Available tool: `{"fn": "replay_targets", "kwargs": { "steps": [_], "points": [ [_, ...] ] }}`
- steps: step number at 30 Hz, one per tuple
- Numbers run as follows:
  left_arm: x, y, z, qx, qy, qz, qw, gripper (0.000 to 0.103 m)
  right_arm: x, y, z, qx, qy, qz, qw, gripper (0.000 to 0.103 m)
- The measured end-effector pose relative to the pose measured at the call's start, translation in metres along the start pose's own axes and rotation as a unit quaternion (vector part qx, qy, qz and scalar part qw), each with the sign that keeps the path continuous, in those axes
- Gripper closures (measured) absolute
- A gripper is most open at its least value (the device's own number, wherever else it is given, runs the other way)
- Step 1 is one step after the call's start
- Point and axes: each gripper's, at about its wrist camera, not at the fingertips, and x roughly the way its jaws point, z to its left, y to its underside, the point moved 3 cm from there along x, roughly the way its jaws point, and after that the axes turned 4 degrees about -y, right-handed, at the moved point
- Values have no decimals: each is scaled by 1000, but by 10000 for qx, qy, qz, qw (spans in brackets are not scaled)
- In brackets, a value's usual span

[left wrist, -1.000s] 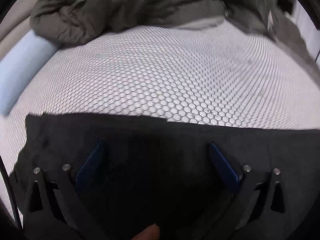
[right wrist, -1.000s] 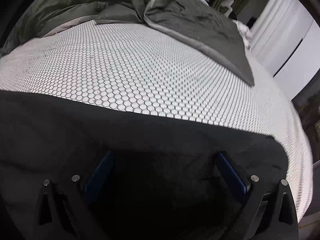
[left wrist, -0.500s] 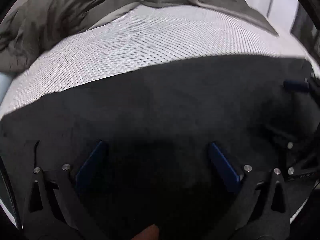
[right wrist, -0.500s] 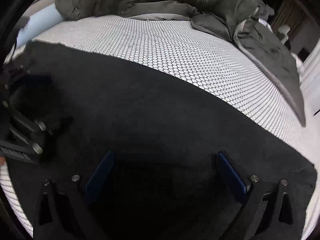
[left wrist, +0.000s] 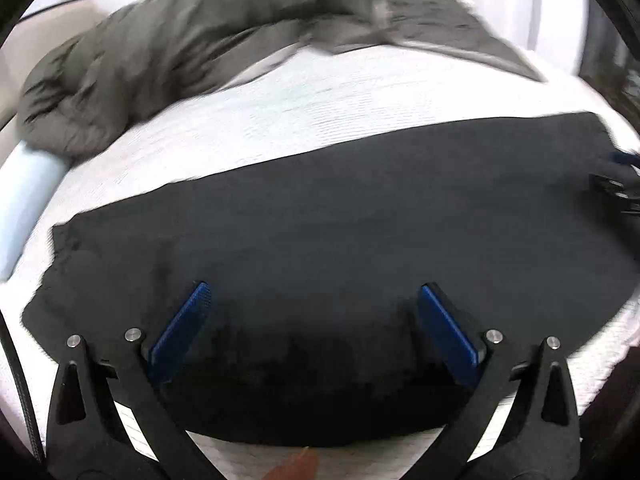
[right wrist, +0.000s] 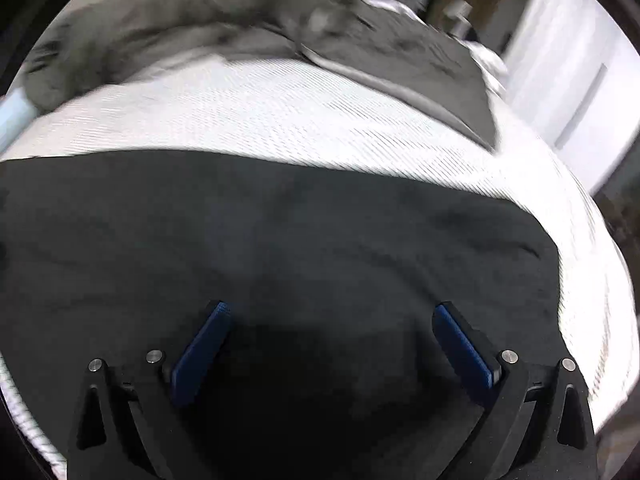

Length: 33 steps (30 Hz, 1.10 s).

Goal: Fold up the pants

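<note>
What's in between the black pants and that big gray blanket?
Only bare white bedsheet lies between the black pants and the gray blanket; both wrist views show it.

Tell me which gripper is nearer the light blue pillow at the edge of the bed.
Left. The left gripper hangs over the black pants' end beside the light blue pillow; the right gripper is over the opposite end.

Black pants (left wrist: 360, 232), flat in a broad folded band

Black pants (left wrist: 360, 220) spread flat on white bedding (left wrist: 320, 96), left gripper (left wrist: 314, 300) jaws wide apart above them
</note>
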Motion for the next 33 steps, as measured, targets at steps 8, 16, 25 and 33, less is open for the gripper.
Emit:
{"fn": "replay_targets", "kwargs": {
  "steps": [8, 16, 25, 33],
  "points": [
    [12, 11, -72, 944, 774, 297, 9921, 0, -4, 20, 125, -1831, -986, -4, 9781, 1],
    [14, 29, 53, -223, 191, 607, 9977, 0, -2, 42, -4, -535, -285, 197, 9980, 1],
    [-22, 21, 95, -495, 639, 98, 9967, 1, -16, 59, -92, 827, 305, -30, 9961, 1],
    [-3, 33, 198, -1402, -734, 239, 9871, 12, -9, 44, -47, -68, 128, -144, 9998, 1]
  ]
}}
